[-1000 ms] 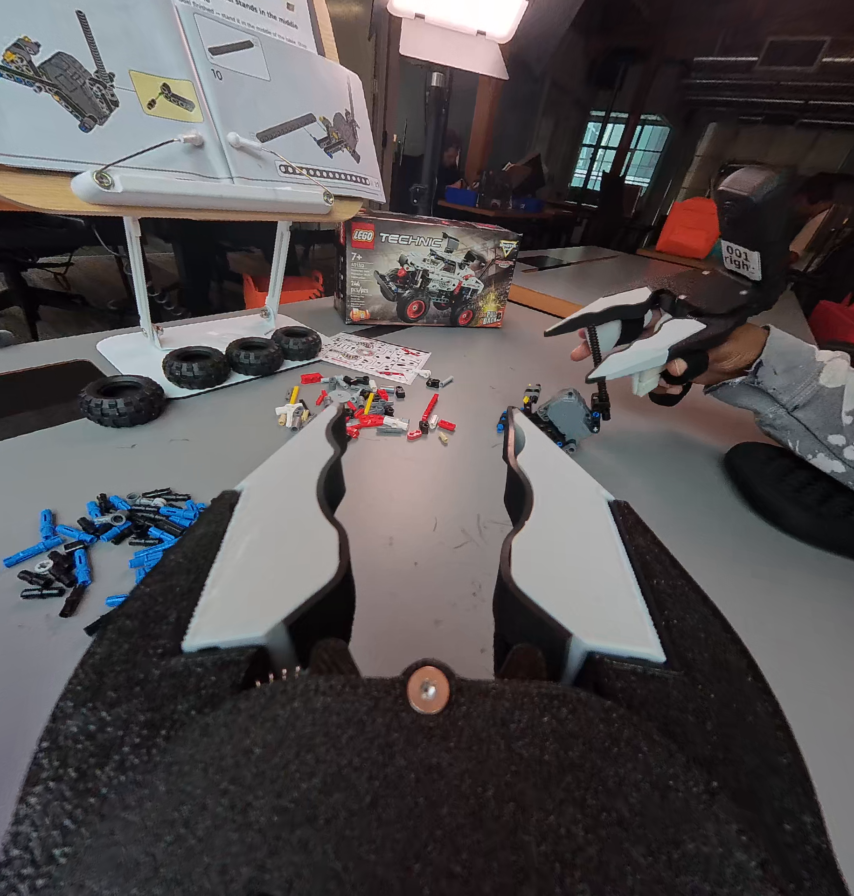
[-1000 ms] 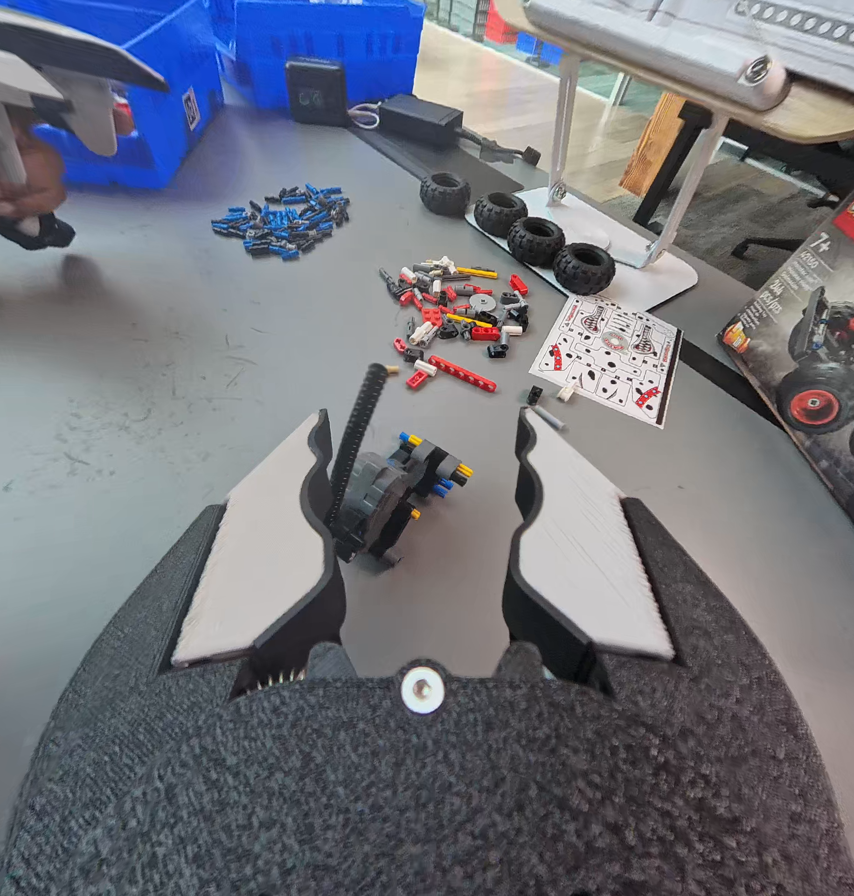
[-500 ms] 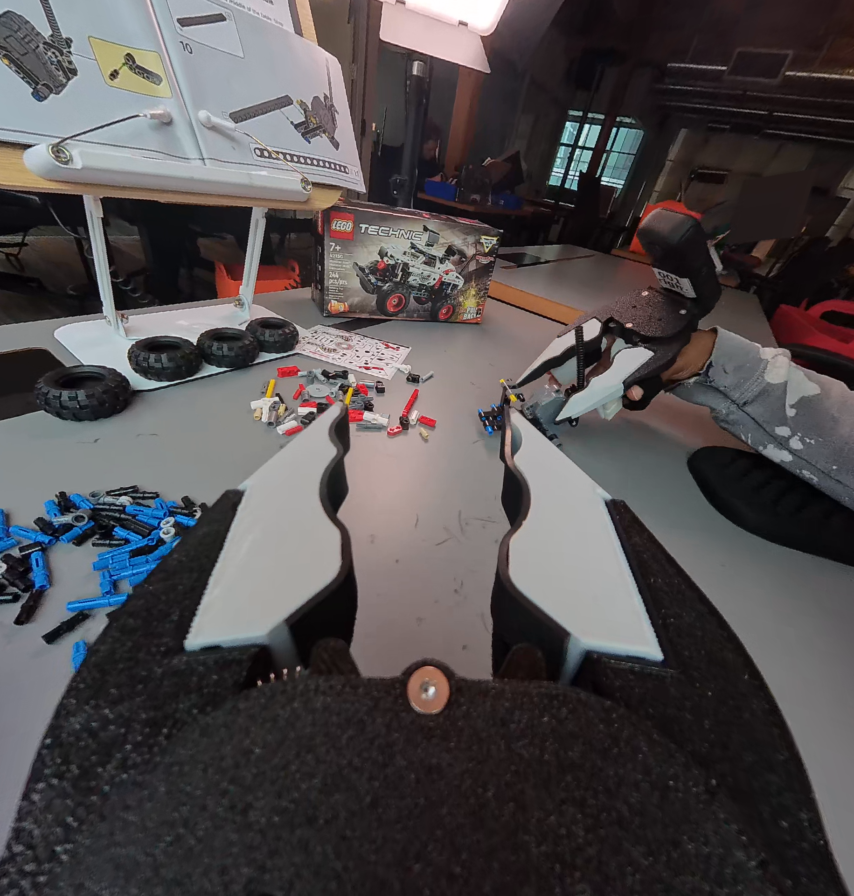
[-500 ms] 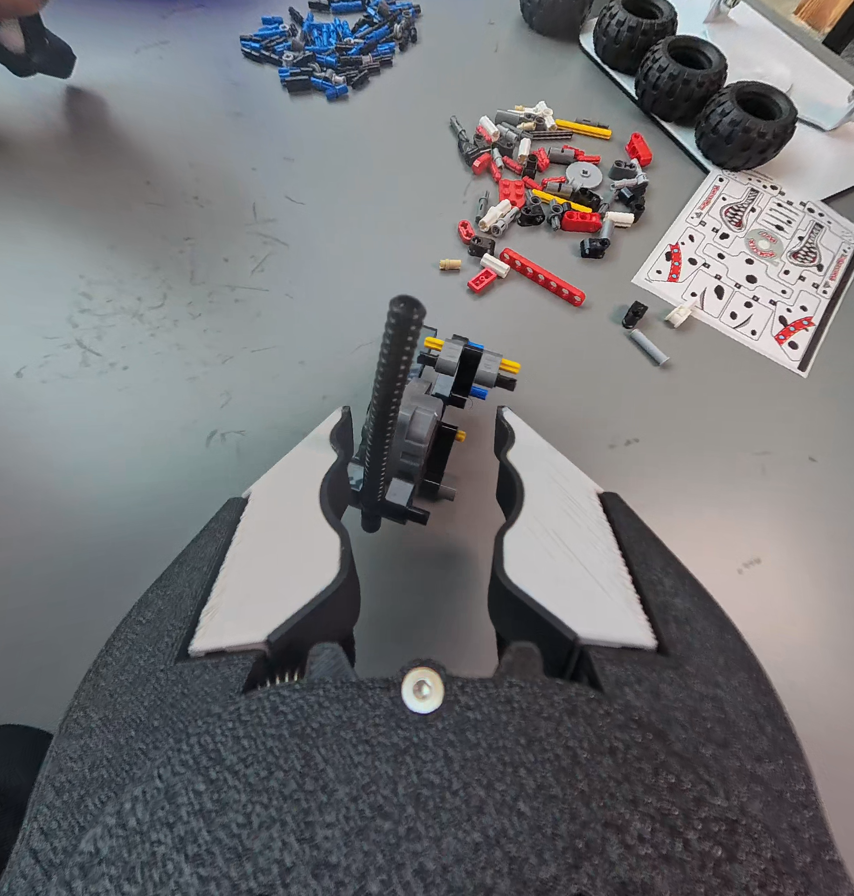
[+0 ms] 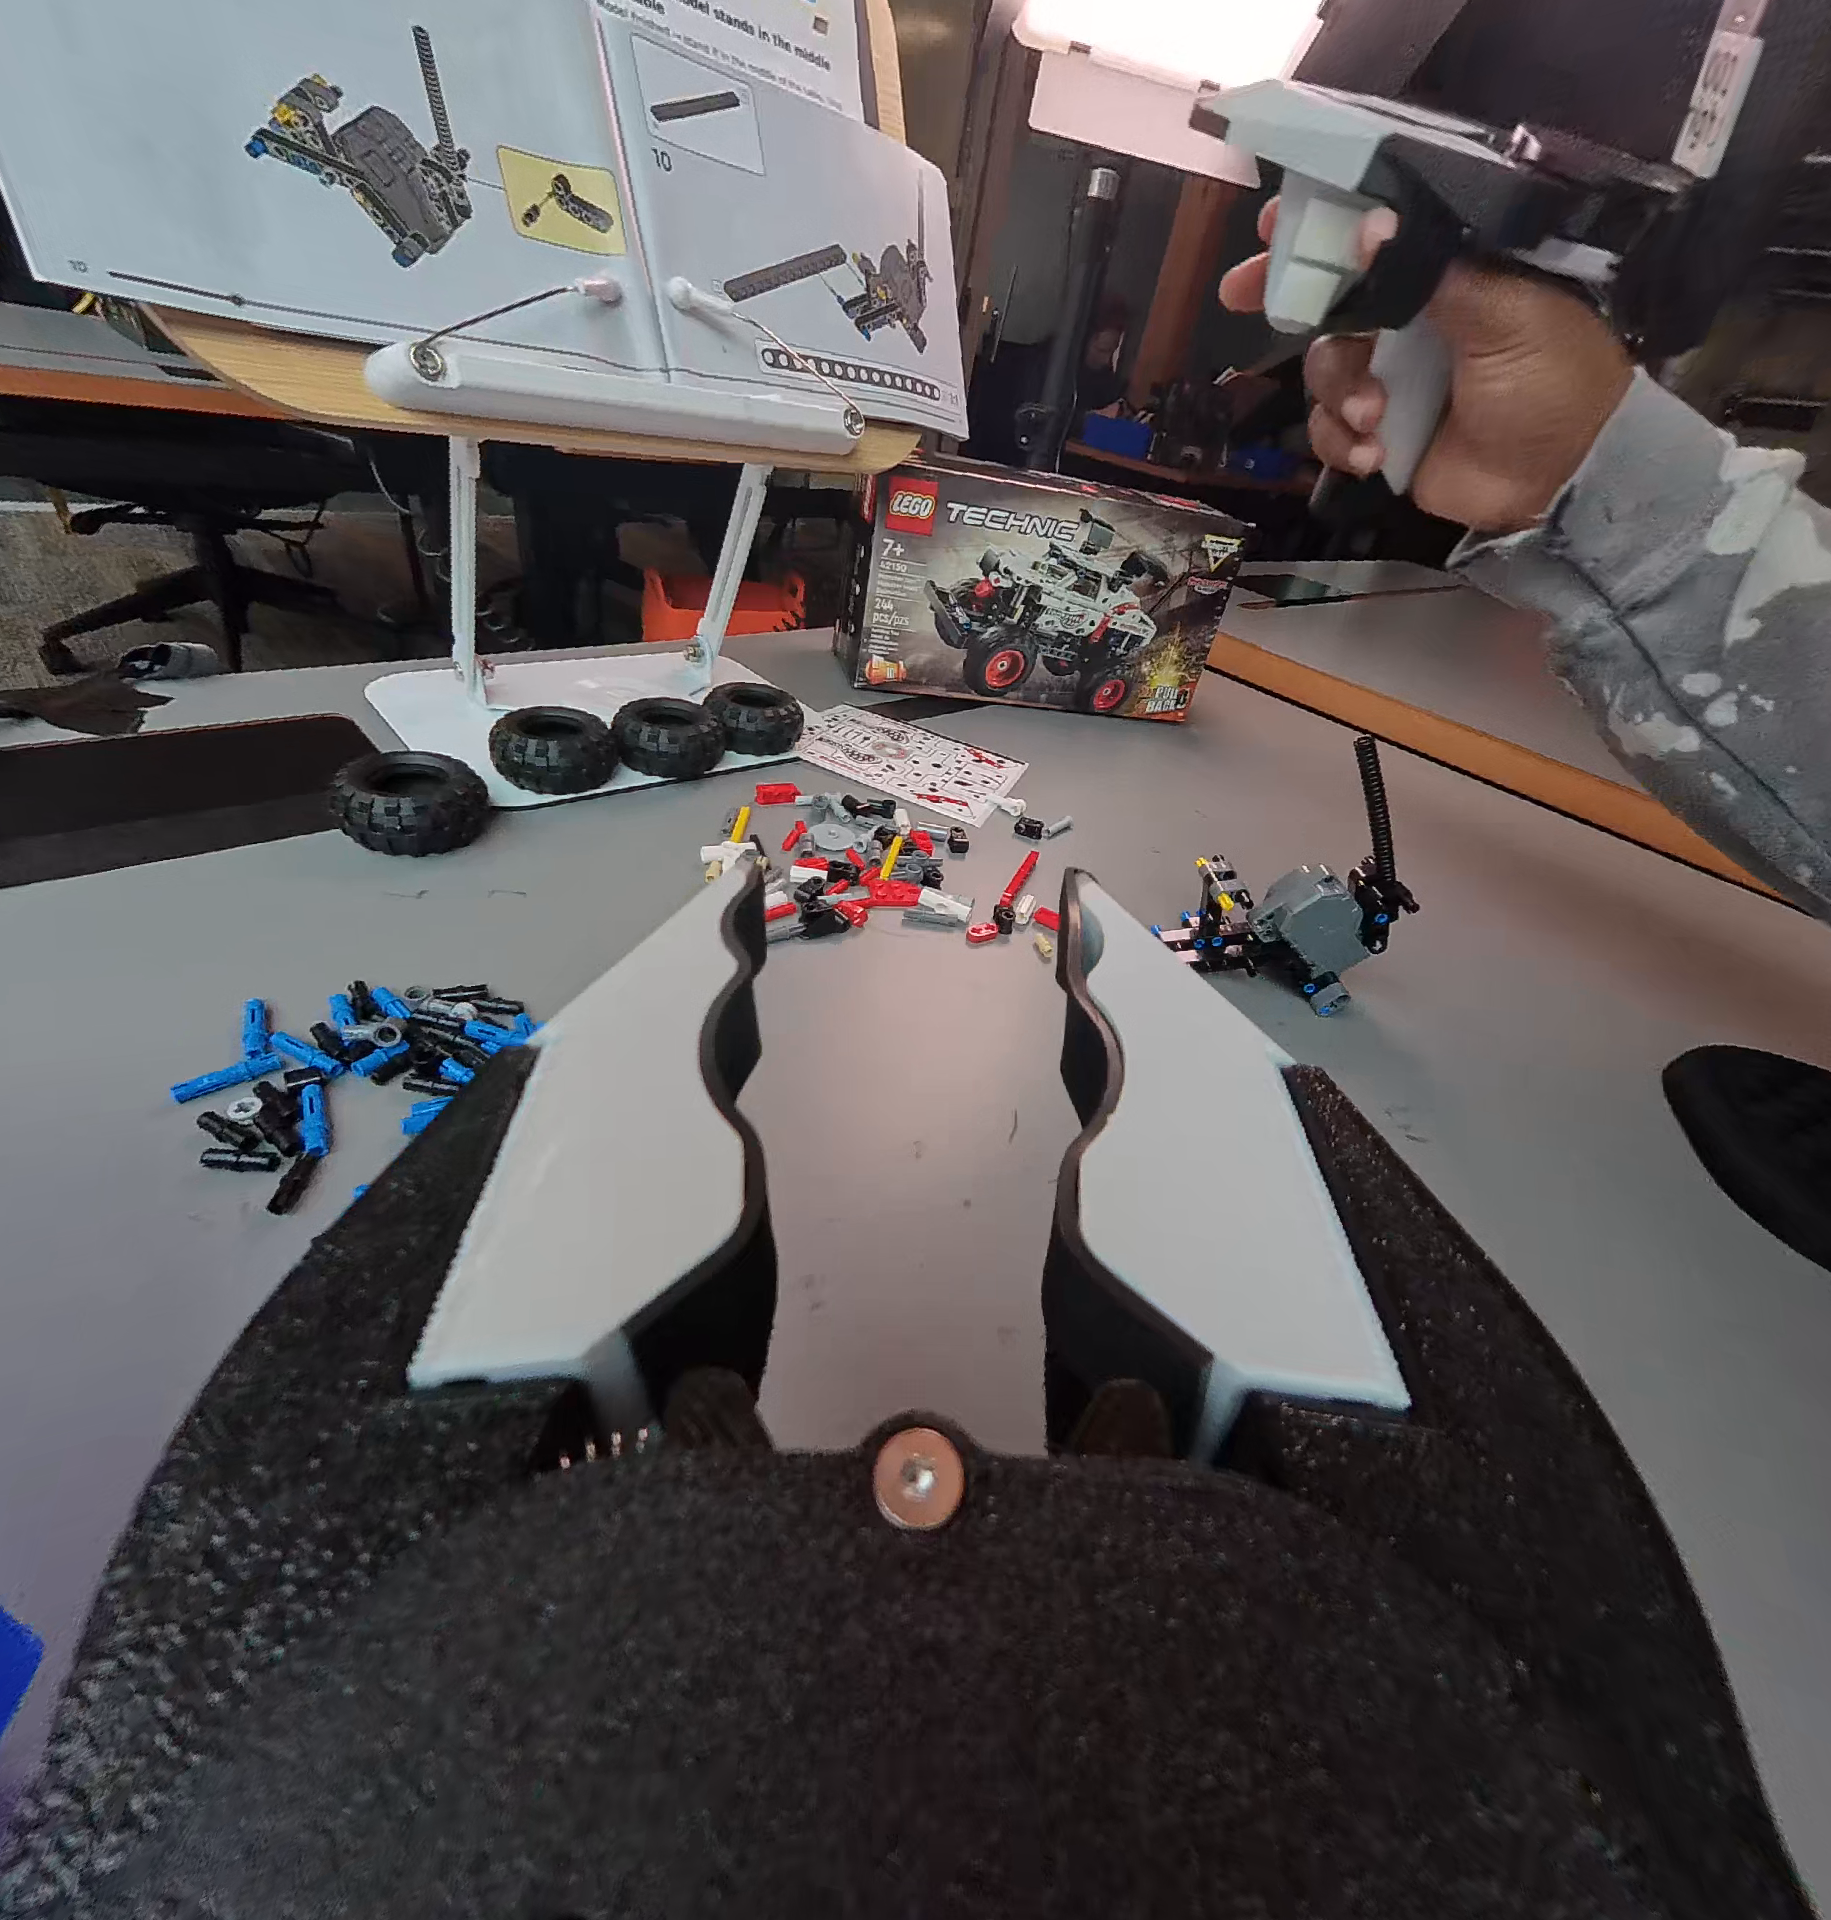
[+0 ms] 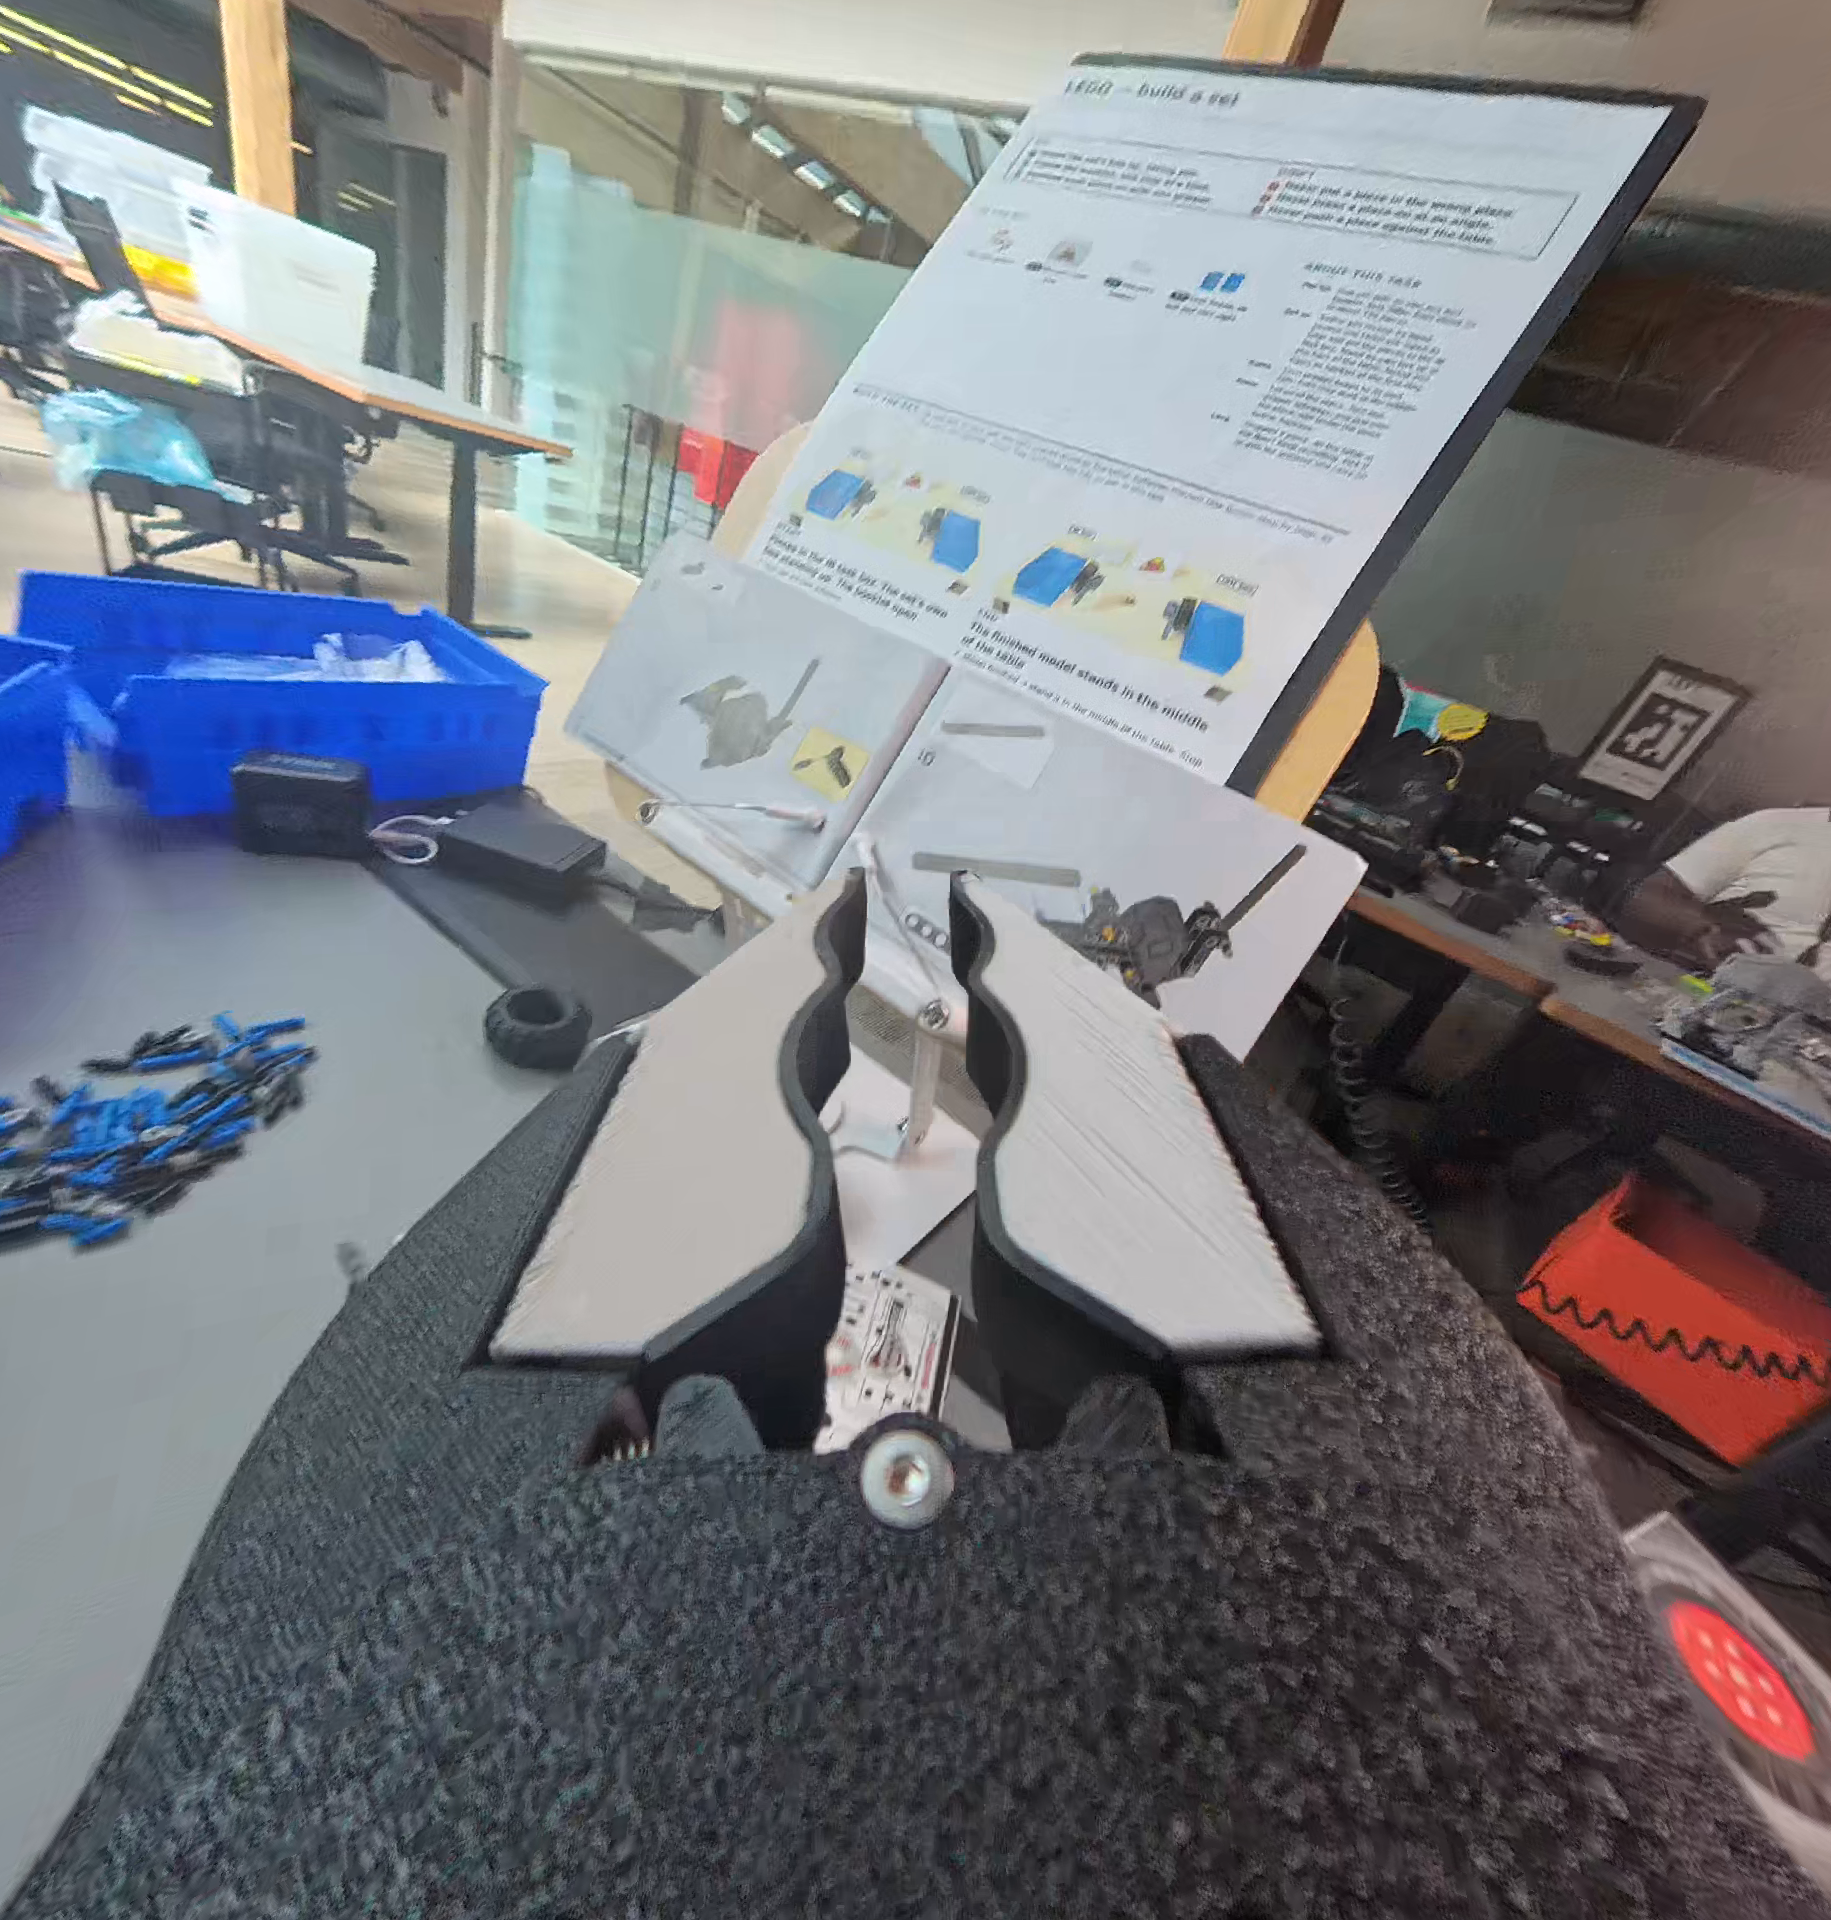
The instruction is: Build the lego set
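Note:
The partly built grey model with an upright black toothed rack stands on the grey table, right of my left gripper's tips, with nothing holding it. My left gripper is open and empty, low over the table, pointing at the pile of mixed red, grey and black pieces. My right gripper is lifted high and points at the instruction booklet. Its jaws are almost together with a narrow gap and nothing between them. It also shows in the left wrist view, held by a hand above the model.
A pile of blue and black pins lies left. Three tyres sit on the stand's base, one tyre beside it. A sticker sheet and the set's box lie behind the pieces. Blue bins stand far left. Spacing between my two grippers at the tips: around 35 cm.
My right gripper was low around the model with its jaws open. It has lifted away, closed to a narrow gap and tilted up toward the booklet. The model stays on the table.

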### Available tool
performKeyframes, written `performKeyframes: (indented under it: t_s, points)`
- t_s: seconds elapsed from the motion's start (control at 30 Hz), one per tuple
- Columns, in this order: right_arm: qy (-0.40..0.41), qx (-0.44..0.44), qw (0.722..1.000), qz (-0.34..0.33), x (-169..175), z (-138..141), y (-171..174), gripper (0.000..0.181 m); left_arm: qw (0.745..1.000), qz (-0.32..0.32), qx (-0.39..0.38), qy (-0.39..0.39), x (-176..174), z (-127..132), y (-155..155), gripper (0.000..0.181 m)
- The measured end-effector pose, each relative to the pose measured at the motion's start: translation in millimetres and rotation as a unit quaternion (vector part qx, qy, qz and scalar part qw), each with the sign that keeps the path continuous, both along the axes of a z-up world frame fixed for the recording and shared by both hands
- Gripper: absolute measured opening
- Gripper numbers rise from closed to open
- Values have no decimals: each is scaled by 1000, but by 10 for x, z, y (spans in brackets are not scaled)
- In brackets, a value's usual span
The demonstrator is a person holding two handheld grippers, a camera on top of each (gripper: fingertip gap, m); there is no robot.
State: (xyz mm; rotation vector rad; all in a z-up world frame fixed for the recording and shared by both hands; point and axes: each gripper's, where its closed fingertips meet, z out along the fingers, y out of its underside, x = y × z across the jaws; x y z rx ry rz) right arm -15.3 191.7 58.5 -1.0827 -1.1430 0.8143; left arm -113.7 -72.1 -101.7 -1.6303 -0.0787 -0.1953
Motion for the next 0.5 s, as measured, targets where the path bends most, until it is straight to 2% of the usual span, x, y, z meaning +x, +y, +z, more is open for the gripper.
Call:
performKeyframes:
  t_s: [0.1, 0.2, 0.27, 0.37, 0.5]
  points:
    - [15, 9, 1000, -23, -655, 138, 308, 0, 1000, 16, -4, -1, -73, -22, -18, 55]
    - [-13, -12, 999, -42, -1260, 50, 622, 0, 999, 39, -2, 6, -167, -9, -55, 53]
    - [-22, -26, 998, -50, -1538, -27, 762, 0, 998, 56, -1, 14, -230, 7, -81, 53]
    - [-37, -36, 997, -53, -1780, -121, 856, 0, 997, 72, -3, 23, -295, 10, -111, 51]
    - [-44, -51, 996, -60, -1860, -200, 946, 0, 997, 72, -7, 20, -307, -11, -108, 51]
